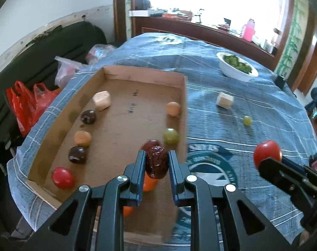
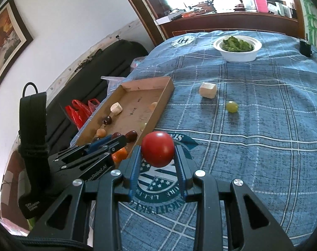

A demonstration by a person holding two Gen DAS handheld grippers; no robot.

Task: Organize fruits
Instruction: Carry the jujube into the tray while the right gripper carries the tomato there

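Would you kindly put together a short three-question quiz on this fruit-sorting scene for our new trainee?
1. True or false: the left gripper grips a wrinkled dark red date between its fingers.
2. What does the right gripper hold? A) green grape B) red tomato C) beige cube
3. Name the two pieces lying on the blue cloth outside the cardboard tray.

Key:
1. True.
2. B, the red tomato.
3. A beige cube and a green grape.
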